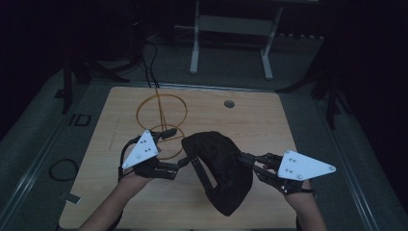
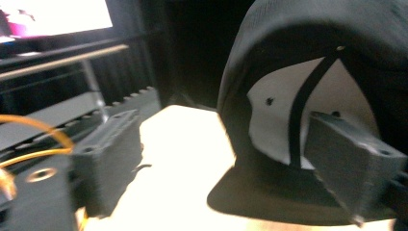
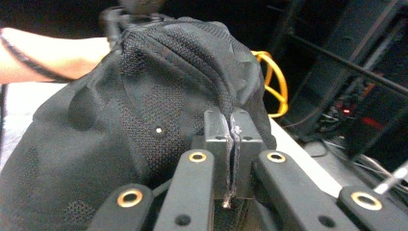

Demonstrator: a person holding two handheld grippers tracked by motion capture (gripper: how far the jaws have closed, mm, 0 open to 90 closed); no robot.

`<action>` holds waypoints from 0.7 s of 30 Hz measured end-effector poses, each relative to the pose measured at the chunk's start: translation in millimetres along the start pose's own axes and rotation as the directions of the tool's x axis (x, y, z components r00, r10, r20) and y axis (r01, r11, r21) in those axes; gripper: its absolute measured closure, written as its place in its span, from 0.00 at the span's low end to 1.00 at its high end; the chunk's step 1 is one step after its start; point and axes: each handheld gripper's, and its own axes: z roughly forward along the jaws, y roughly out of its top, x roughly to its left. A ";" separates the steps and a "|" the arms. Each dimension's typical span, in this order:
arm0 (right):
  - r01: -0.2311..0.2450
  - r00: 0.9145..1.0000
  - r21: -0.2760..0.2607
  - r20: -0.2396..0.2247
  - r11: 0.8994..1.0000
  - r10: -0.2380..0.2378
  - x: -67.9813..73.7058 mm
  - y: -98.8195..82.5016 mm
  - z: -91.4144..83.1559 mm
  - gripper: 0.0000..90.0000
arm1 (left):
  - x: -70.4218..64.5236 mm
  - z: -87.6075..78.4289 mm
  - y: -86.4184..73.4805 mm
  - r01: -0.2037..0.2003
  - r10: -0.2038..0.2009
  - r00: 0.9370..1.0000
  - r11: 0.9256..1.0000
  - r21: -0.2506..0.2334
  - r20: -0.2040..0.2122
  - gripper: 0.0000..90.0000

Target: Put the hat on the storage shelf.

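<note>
Black hand-held gripper [image 1: 185, 161] bodies carry grey three-cornered plates [image 1: 142, 149].

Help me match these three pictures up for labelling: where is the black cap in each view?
High view: black cap hangs low at centre, between both grippers.
Left gripper view: it fills the right half, inside facing the camera.
Right gripper view: it covers left and centre, pinched in the jaws.
Shared landmark: the yellow wire stand.

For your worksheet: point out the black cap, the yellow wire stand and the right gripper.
black cap [image 1: 219, 166], high view, on its crown.
yellow wire stand [image 1: 161, 113], high view, on its central upright.
right gripper [image 3: 233, 144], right gripper view, between its fingertips.
</note>
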 end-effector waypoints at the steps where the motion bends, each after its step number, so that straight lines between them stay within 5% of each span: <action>1: 0.000 1.000 0.000 0.000 1.000 0.000 0.0 0.0 0.0 0.98 | 1.0 -3.0 -1.0 0.005 -0.005 1.000 1.000 0.000 -0.014 0.13; 11: -0.043 0.991 -0.029 0.127 0.999 0.047 -26.7 14.0 2.9 0.98 | 4.4 -30.7 -24.5 0.038 -0.033 0.989 0.999 0.030 -0.144 0.09; 19: -0.049 0.979 -0.035 0.198 0.998 0.055 -43.8 36.1 15.7 0.98 | 1.8 -49.6 -49.5 0.066 -0.044 0.967 0.995 0.079 -0.251 0.07; 21: -0.060 0.974 -0.044 0.214 0.997 0.068 -50.2 44.3 23.4 0.98 | -1.0 -56.2 -60.9 0.084 -0.052 0.954 0.992 0.097 -0.295 0.05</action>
